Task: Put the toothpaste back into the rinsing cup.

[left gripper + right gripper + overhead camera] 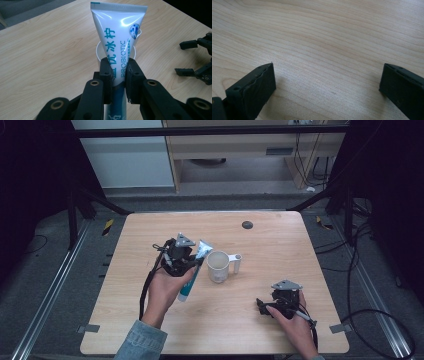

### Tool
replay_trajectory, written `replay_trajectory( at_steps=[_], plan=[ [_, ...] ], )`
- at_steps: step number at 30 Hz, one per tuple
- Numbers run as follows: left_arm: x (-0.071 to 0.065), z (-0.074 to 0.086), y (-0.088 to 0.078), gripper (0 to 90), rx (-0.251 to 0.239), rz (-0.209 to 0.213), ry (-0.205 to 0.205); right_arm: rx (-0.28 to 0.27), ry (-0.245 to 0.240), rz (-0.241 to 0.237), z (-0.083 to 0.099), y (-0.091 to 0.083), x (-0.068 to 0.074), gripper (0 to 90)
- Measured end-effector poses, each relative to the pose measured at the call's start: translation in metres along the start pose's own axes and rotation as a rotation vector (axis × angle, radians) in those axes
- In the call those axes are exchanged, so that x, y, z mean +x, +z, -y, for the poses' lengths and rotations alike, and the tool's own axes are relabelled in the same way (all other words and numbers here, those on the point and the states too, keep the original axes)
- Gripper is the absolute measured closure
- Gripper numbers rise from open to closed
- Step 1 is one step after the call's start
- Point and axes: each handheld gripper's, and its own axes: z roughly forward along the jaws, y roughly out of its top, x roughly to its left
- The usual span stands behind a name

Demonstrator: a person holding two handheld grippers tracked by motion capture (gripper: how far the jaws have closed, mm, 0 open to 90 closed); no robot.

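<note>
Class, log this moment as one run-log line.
left hand-held gripper: shut on tube, beside cup | right hand-held gripper: open, holds nothing, near table front edge

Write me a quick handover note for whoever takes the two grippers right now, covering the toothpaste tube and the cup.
Left gripper: shut on the toothpaste tube around its middle, flat crimped end pointing away from the hand, held beside the white cup.
Right gripper: open, holding nothing, resting low over the table to the right of the cup.
Cup: upright near the table's middle, handle to the right; nothing can be seen inside it.
Done: tube picked up and brought to the cup.
Left: probably stand the tube in the cup, then let go. The tube is not yet inside.
</note>
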Motion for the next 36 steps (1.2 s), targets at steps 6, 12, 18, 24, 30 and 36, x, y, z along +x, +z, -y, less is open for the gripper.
replay_trajectory(
  at_steps=[6,12,18,24,30,36],
  plan=[
    [-0.004,-0.006,0.003,77.6,-0.011,0.007,0.003,0.0,0.0,0.001,0.0,0.0,0.0,0.6],
    [-0.008,-0.014,0.003,77.6,-0.024,0.012,0.009,0.001,0.002,-0.001,0.0,0.0,0.0,0.6],
    [-0.009,-0.023,0.006,77.6,-0.028,0.007,0.016,0.001,0.003,-0.002,0.0,0.0,0.0,0.6],
    [-0.008,-0.027,0.009,77.6,-0.036,0.011,0.008,0.0,0.001,0.0,0.0,0.0,0.0,0.6],
    [-0.009,-0.033,0.007,77.6,-0.058,0.006,0.004,0.001,0.001,0.0,0.0,0.0,0.0,0.6],
    [-0.01,-0.043,0.01,77.6,-0.09,0.014,-0.014,0.0,-0.001,0.001,0.0,0.0,0.0,0.6]
  ],
)
